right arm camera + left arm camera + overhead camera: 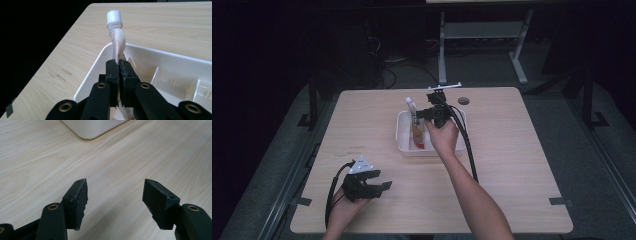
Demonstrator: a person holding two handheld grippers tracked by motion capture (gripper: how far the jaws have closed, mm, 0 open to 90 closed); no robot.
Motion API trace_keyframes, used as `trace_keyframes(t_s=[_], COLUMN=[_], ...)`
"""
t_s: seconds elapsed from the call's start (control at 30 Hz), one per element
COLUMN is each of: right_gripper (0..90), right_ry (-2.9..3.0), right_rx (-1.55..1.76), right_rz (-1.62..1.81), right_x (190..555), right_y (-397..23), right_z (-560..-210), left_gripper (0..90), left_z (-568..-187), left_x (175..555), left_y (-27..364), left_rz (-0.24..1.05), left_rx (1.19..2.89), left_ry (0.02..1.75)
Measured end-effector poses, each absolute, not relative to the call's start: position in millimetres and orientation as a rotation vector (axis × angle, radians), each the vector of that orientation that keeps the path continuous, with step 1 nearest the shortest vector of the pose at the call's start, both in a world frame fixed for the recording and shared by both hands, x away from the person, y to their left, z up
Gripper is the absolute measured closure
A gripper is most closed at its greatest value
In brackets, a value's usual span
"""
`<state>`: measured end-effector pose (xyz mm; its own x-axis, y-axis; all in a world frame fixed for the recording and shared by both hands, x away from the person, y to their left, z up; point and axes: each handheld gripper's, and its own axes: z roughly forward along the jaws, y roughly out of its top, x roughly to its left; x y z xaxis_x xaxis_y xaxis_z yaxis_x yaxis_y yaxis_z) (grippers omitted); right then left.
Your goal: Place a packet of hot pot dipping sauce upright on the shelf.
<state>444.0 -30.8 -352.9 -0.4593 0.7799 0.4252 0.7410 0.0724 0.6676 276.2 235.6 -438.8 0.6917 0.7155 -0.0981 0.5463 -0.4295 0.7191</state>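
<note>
Right now we hold the right gripper (424,113) over the white tray (403,142), which sits just past the middle of the wooden table (512,150). Its jaws are clenched on a soft pouch (118,45) with a white screw cap (114,17). In the right gripper view the two black pads meet around the flattened neck of the pouch, and the cap rises toward twelve o'clock above them, just beyond the tray's near wall. In the high view the pouch (416,127) runs from the cap at the tray's far edge, at about twelve o'clock, down to a reddish lower end at about six o'clock inside the tray. Whether that lower end touches the tray floor we cannot tell.

Our left gripper (382,185) rests low over the table at about seven o'clock from the tray, well apart from it. Its jaws stand wide and released, with bare wood between them in the left gripper view; a rounded corner of the tray (92,130) shows at about eleven o'clock ahead of them. A black cable (469,150) trails from the right gripper back toward five o'clock along our forearm.
</note>
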Motion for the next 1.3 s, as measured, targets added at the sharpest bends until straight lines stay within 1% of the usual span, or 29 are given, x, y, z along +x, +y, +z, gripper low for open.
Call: trace_keyframes(t_s=[0.13,0.3,0.9,1.3], right_gripper=[83.4,77.5,73.6,67.7], right_ry=[2.275,2.317,2.381,2.422], right_rx=[1.599,1.591,1.502,1.475], right_rz=[1.359,1.364,1.318,1.347], right_x=[443,442,434,431], right_y=[-33,-39,-48,-55], right_z=[-353,-353,-349,-351], left_gripper=[36.2,36.1,36.1,36.1], left_z=[-439,-440,-441,-441], left_x=[276,277,277,277], left_y=[235,235,233,234], left_rz=[0.283,0.284,0.280,0.282], left_rx=[2.142,2.145,2.148,2.150], left_ry=[0.962,0.963,0.961,0.961])
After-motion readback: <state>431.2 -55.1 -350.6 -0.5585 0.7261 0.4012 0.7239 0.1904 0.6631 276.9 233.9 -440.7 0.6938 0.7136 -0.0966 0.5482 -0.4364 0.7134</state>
